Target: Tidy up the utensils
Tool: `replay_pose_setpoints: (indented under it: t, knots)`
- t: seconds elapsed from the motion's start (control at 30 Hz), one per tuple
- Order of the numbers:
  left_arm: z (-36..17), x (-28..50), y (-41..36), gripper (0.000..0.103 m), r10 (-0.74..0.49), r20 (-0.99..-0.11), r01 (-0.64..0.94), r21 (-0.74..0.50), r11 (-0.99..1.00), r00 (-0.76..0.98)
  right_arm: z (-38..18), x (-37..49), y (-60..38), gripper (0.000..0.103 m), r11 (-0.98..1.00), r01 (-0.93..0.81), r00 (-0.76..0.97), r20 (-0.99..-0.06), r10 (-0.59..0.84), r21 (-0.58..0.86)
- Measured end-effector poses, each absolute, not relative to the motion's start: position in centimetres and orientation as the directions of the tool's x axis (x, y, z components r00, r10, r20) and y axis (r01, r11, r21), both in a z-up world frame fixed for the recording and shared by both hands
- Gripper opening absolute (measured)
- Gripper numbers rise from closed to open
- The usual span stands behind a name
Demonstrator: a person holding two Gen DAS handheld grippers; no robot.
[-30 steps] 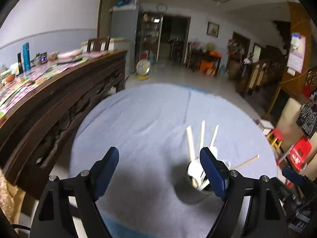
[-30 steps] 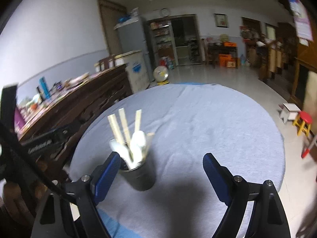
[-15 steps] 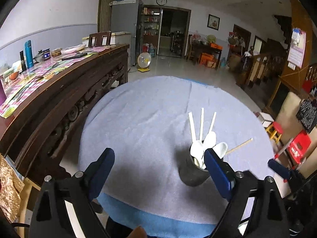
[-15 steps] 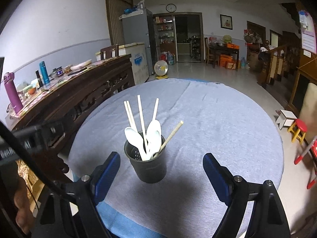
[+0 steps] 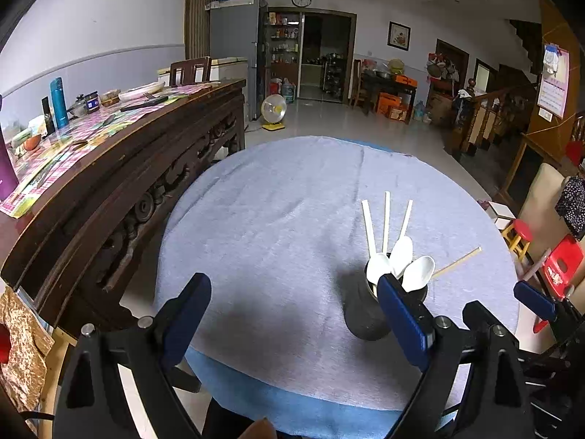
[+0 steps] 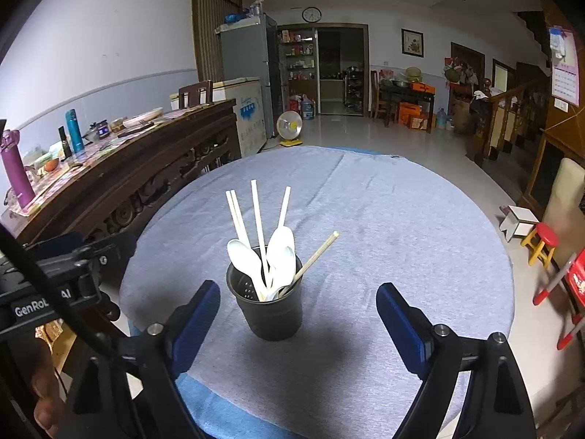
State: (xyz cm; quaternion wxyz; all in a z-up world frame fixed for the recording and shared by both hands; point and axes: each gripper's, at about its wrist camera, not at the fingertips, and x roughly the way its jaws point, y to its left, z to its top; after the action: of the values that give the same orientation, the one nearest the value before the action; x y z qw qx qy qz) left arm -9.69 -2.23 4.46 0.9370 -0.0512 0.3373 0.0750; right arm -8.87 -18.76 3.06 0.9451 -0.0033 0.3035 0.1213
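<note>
Two black tools, left tool (image 5: 294, 300) and right tool (image 6: 298, 305), each with blue-padded fingers (image 6: 195, 314), silver screws (image 6: 154, 328) at finger bases, black cable (image 6: 47, 292), white "GenRo" lettering (image 6: 31, 307) on left housing.

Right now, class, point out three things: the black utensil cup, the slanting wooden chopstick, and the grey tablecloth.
black utensil cup (image 6: 272, 316): right wrist view, front wall.
slanting wooden chopstick (image 6: 321, 250): right wrist view, mid-shaft above the rim.
grey tablecloth (image 6: 402, 226): right wrist view, bare cloth right of the cup.

Carved sideboard (image 5: 120, 168) — tiled floor (image 5: 365, 124).
</note>
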Motion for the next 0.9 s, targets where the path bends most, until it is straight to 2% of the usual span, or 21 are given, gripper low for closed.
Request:
replay_pose_setpoints:
  t: [0.9]
  knots:
    - [4.23, -9.11, -3.02, 0.093, 0.051, -0.649, -0.107, -0.047, 0.993, 0.759, 2.88, -8.53, -18.88, 0.09, 0.973, -0.223, 0.782, -0.584, 0.217, 0.063]
